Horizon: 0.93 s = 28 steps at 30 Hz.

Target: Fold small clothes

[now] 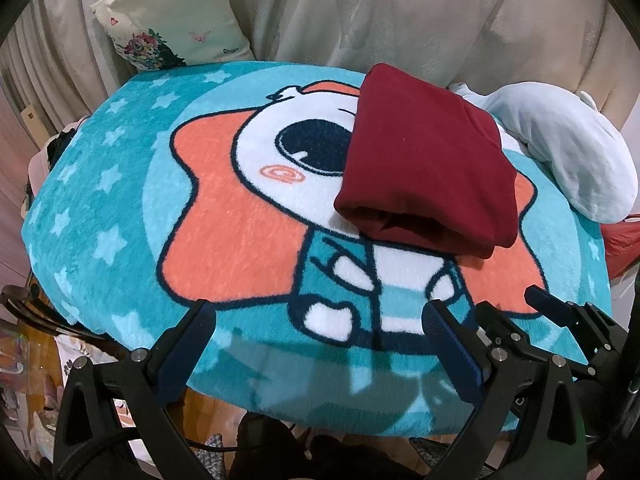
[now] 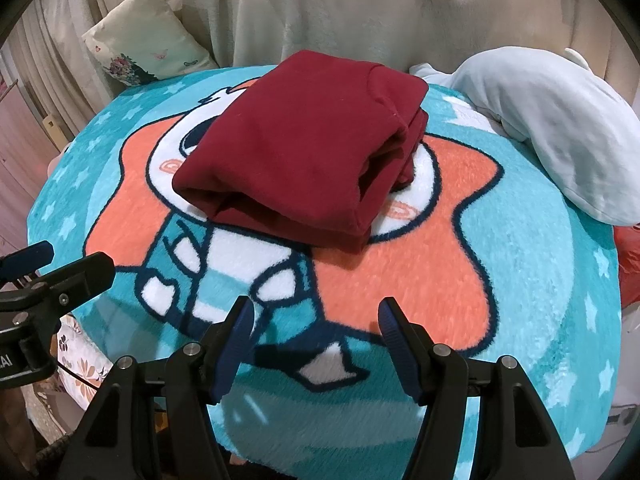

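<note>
A dark red garment lies folded in a thick rectangle on the teal cartoon blanket; it also shows in the right wrist view, near the middle of the blanket. My left gripper is open and empty, low over the blanket's near edge, well short of the garment. My right gripper is open and empty, also near the front edge. In the left wrist view the right gripper shows at the lower right. In the right wrist view the left gripper shows at the far left.
A pale blue plush cushion lies at the blanket's back right, also in the right wrist view. A floral pillow leans against cream drapes behind. A red item sits off the right edge.
</note>
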{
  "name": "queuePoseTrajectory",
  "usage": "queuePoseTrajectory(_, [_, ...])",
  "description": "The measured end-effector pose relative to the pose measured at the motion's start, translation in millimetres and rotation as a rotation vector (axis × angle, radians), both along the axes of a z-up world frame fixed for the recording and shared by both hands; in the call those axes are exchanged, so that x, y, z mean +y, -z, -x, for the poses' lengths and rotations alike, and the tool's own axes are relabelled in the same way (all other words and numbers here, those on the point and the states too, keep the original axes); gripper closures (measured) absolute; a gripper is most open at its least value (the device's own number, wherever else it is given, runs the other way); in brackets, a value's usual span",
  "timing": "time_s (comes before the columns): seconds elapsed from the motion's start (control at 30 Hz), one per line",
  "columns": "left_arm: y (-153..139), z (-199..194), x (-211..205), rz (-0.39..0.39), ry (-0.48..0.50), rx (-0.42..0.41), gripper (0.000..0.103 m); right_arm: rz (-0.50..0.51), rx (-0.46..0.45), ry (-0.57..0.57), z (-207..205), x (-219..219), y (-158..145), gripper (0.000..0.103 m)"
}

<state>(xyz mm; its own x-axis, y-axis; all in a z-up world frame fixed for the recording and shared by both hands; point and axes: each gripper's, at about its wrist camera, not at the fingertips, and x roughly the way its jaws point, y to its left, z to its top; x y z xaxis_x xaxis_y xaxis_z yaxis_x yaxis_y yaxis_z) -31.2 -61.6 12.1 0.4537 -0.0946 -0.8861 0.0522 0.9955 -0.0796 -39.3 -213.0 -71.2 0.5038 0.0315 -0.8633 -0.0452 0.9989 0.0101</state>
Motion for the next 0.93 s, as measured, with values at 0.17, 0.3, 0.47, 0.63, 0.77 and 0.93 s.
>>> queuePoseTrajectory(0.17, [-1,4,1,0.002,-0.002,-0.005,0.000,0.004,-0.005,-0.001,4,4,-1,0.034])
queuePoseTrajectory(0.3, [-1,7,2,0.006,-0.001,-0.002,0.000,0.007,-0.009,-0.005,6,6,-2,0.034])
queuePoseTrajectory(0.47, [-1,12,3,0.016,0.002,0.003,0.000,0.025,-0.011,-0.002,8,9,-3,0.034])
queuePoseTrajectory(0.63, [0,14,3,0.033,0.008,0.008,0.000,0.062,-0.008,0.012,6,11,-3,0.034])
queuePoseTrajectory(0.77, [-1,15,2,0.054,0.025,0.004,0.000,0.072,-0.010,0.020,2,10,-5,0.034])
queuePoseTrajectory(0.93, [-3,15,0,0.047,0.023,-0.006,0.000,0.076,-0.005,0.025,0,10,-4,0.034])
